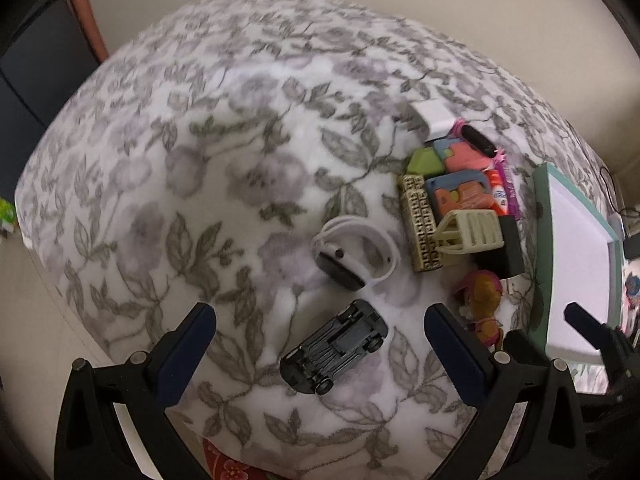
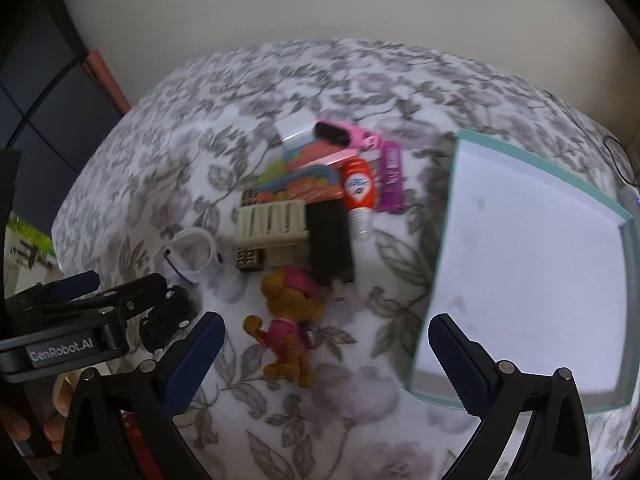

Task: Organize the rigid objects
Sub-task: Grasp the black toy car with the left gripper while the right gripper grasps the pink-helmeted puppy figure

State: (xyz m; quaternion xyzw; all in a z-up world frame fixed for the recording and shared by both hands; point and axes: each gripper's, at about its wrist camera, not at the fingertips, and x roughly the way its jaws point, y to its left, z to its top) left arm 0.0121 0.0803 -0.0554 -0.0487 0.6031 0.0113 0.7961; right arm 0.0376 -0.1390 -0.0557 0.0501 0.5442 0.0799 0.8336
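Here the left gripper [image 1: 320,344] hangs wide open over the upturned car [image 1: 334,347]: straddle its narrow sides, then close. The right gripper [image 2: 326,354], also wide, holds nothing beside the pup [image 2: 289,326]. Beyond the car, the tray [image 2: 452,216] is cut off, and the pile is too blurred to sort out.

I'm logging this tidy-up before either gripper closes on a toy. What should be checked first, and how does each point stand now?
1. Left gripper open: ok.
2. Toy car between the left fingers: ok, lying upside down, jaws straddle it.
3. Right gripper open: ok.
4. Dog figurine lined up with the right gripper: ok, lying ahead of its fingers.
5. Tray has free space: ok, its white floor shows bare.
6. Watch apart from the car: ok, a gap shows.
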